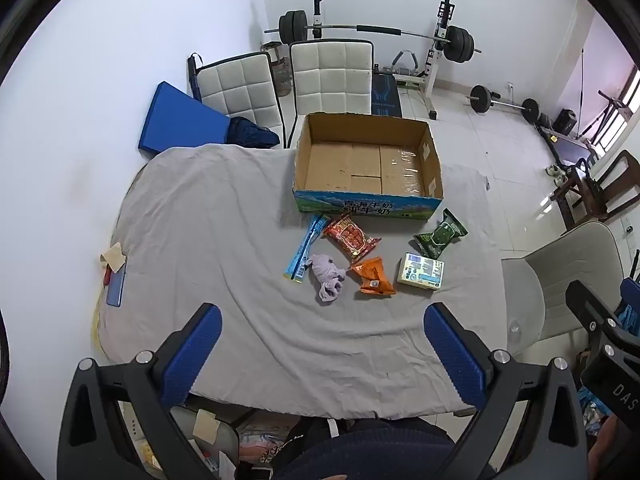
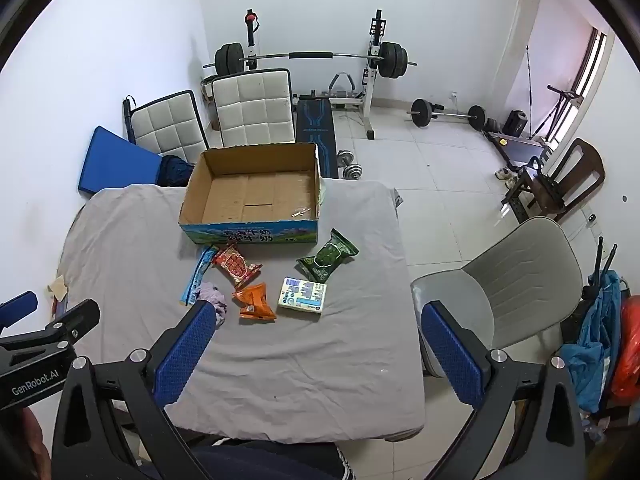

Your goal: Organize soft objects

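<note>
An empty cardboard box (image 1: 368, 162) (image 2: 256, 190) stands at the far side of the grey-clothed table (image 1: 192, 240) (image 2: 128, 248). In front of it lie a long blue packet (image 1: 306, 246) (image 2: 199, 274), a red snack bag (image 1: 351, 236) (image 2: 237, 266), an orange snack bag (image 1: 372, 276) (image 2: 255, 301), a green snack bag (image 1: 440, 234) (image 2: 327, 256), a white tissue pack (image 1: 421, 271) (image 2: 303, 295) and a crumpled purple cloth (image 1: 328, 276) (image 2: 214, 296). My left gripper (image 1: 322, 332) is open and empty, high above the table's near side. My right gripper (image 2: 316, 328) is open and empty, likewise.
A blue phone and a tan paper scrap (image 1: 114, 276) lie at the table's left edge. Two white padded chairs (image 1: 332, 76) stand behind the table, a grey chair (image 2: 516, 280) at its right. Weight bench and barbells (image 2: 316, 60) fill the back of the room.
</note>
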Demonstrator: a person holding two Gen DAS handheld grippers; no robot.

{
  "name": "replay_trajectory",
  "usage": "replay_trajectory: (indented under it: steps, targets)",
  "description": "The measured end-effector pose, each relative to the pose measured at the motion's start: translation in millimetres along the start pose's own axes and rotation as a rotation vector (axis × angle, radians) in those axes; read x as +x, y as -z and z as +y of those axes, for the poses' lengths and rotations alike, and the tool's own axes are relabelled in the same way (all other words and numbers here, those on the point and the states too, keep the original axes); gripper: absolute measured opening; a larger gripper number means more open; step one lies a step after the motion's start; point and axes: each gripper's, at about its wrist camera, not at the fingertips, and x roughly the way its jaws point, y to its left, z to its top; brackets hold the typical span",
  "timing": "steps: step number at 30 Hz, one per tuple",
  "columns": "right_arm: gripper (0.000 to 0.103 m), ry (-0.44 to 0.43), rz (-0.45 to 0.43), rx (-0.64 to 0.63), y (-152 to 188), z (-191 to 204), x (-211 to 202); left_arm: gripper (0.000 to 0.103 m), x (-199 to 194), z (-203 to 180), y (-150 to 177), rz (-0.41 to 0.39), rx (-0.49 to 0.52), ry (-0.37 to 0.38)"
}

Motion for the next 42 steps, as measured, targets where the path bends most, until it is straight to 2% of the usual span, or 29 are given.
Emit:
replay_trajectory:
  steps: [26,42]
  targets:
    - [0.103,-0.007,-0.007,0.018,0,-13,10,0.103,8,-6,1,0.007,0.022,-0.004]
    - [0.103,-0.001,-0.01,0.009,-3,-6,11,0.103,4,-5,-4,-0.002,0.018,-0.002]
